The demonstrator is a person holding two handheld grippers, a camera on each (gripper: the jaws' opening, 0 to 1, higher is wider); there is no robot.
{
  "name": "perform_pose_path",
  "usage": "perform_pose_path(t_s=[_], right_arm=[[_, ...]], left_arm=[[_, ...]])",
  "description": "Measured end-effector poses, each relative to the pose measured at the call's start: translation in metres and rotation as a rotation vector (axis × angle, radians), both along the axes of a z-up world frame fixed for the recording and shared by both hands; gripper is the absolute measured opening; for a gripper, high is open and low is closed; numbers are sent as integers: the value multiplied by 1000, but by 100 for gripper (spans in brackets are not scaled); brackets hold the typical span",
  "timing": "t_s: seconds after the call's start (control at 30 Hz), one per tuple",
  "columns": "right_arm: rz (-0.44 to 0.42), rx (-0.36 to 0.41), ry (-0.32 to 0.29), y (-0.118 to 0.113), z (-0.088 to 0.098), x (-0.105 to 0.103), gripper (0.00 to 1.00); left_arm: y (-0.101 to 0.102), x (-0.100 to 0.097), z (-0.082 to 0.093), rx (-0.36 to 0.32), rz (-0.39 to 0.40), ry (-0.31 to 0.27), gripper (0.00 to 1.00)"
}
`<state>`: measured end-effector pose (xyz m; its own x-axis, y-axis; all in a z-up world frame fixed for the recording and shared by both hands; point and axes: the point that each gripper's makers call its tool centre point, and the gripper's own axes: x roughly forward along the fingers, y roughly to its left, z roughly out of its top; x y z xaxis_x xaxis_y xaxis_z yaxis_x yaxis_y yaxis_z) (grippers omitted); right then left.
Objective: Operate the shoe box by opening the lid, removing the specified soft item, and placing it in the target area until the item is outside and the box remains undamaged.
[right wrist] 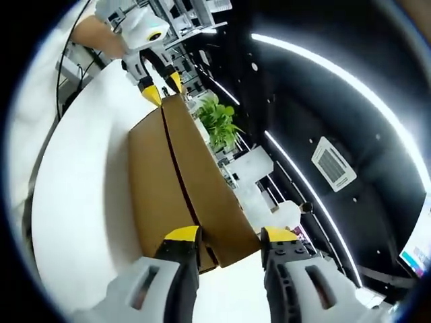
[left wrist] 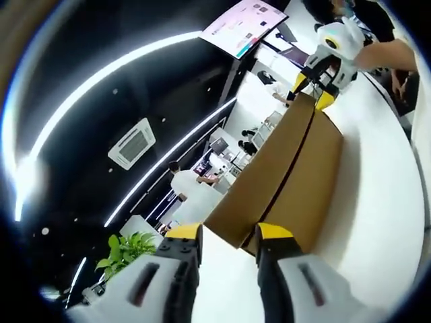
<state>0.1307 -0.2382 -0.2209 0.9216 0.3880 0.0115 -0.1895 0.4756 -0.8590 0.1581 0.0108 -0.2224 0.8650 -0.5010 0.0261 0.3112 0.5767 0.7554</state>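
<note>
A long brown cardboard shoe box point(left wrist: 283, 182), lid closed, lies on the white worktop point(left wrist: 377, 222). The left gripper point(left wrist: 229, 237) and right gripper point(right wrist: 230, 237) face opposite ends, each with jaws apart around an end edge, contact unclear.

Shoe box point(left wrist: 286, 178) interior and contents, hidden under its shut lid point(left wrist: 262, 176)

shoe box point(left wrist: 289, 168) brown | table point(left wrist: 377, 222) white | plant point(right wrist: 219, 121) green
</note>
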Motion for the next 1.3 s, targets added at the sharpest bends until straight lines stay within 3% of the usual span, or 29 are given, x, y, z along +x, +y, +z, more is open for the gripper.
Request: perform_pose_path(t_s=[0.1, 0.23, 0.37, 0.43, 0.47, 0.53, 0.67, 0.7, 0.73, 0.93, 1.07, 1.13, 1.3], right_arm=[[-8, 30, -13, -1, 3, 1, 36], [-34, 141, -32, -4, 10, 3, 39], [-63, 358, 25, -7, 12, 5, 42], [-69, 432, 28, -10, 13, 7, 44], [-71, 511, 40, -13, 13, 8, 46], [-73, 623, 101, -17, 8, 10, 48], [14, 834, 219, -11, 2, 10, 37], [15, 849, 202, -12, 4, 11, 37], [0, 817, 185, -13, 4, 11, 36], [-19, 810, 169, -11, 6, 11, 36], [-89, 794, 144, -12, 10, 12, 35], [-137, 745, 85, -14, 14, 11, 34], [-183, 679, 60, -9, 13, 13, 30]], left_arm=[[1, -1, 3, -9, 2, -5, 33], [8, 1, 10, -65, 24, -9, 36], [20, 5, 22, -132, 69, -21, 47], [23, 6, 23, -187, 66, 11, 48], [21, 7, 20, -226, 48, 55, 46], [20, 7, 17, -278, 28, 103, 45], [17, 7, 15, -298, 17, 110, 42], [16, 7, 13, -303, 12, 118, 41], [15, 7, 12, -311, 3, 130, 41], [9, 2, 17, -399, -48, 148, 32], [-1, -1, 15, -371, -89, 159, 32], [-9, -2, 6, -370, -107, 209, 34], [-10, 0, 7, -355, -100, 180, 40]])
